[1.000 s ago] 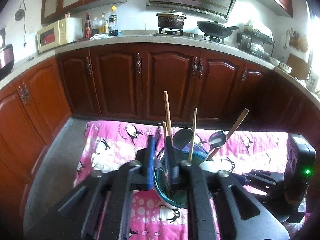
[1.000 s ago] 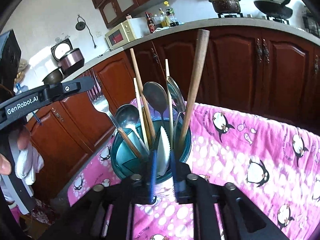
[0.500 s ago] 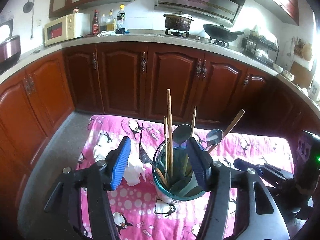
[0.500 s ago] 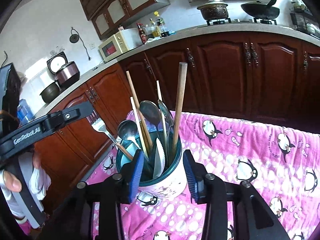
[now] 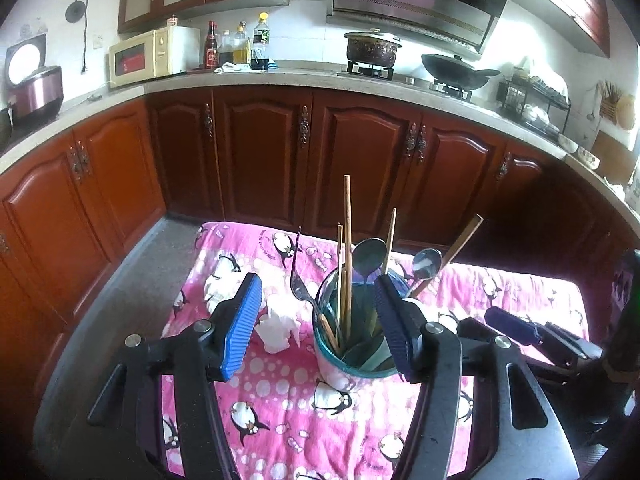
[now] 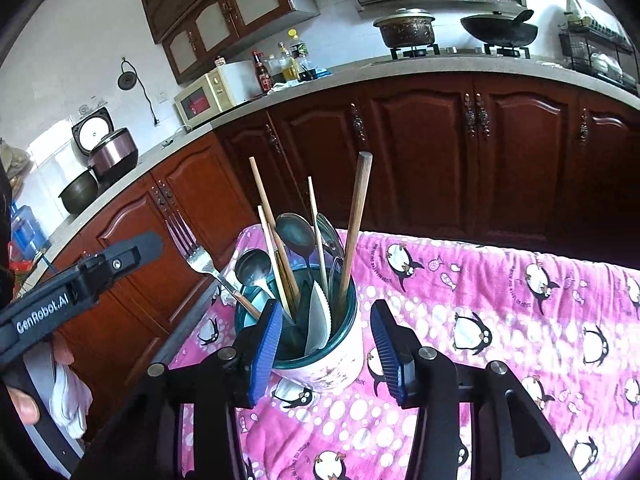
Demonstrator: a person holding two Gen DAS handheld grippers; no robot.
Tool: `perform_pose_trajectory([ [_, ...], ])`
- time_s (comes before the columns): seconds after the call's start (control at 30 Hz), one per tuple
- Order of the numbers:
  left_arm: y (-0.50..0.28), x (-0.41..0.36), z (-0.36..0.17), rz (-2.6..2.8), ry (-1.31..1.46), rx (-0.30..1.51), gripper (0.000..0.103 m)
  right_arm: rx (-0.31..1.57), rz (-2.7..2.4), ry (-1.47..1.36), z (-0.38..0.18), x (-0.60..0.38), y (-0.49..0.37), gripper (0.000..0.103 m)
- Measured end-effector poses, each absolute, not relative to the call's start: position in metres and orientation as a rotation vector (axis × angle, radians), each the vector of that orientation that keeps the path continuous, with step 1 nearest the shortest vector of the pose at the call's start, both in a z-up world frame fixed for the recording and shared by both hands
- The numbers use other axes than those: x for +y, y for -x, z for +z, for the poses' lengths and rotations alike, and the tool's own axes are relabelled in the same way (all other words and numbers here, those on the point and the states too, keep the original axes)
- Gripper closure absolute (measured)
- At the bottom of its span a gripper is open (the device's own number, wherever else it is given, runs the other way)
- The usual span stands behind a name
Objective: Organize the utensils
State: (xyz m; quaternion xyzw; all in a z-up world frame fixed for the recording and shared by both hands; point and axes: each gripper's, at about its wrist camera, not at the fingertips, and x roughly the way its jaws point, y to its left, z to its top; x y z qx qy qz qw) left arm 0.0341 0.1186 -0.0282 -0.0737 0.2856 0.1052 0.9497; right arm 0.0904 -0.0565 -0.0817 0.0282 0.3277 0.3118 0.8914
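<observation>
A teal-rimmed white utensil holder stands on the pink penguin cloth; it also shows in the right wrist view. It holds wooden chopsticks, metal spoons, a fork, a white knife and a wooden handle. My left gripper is open and empty, just in front of the holder. My right gripper is open and empty, its blue pads either side of the holder. The left gripper's body shows at the left of the right wrist view.
A crumpled white tissue lies on the cloth left of the holder. Dark wood cabinets and a counter with a microwave, bottles, a pot and a wok stand behind. Grey floor lies left of the cloth.
Both grippers have opened and pulled back from the holder. The utensils they were shut near now stand in the holder.
</observation>
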Motion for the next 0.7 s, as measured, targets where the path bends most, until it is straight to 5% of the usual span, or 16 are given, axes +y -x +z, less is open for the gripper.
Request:
perform_pose_trajectory([
  [0.13, -0.028, 0.113, -0.027, 0.226, 0.134, 0.583, 0.045, 0.659, 0.593, -0.030, -0.072, -0.058, -0.078, 0.045],
  [0.7, -0.005, 0.104, -0.022, 0.294, 0.107, 0.544, 0.045, 0.607, 0.509, -0.014, -0.042, -0.057, -0.054, 0.034],
])
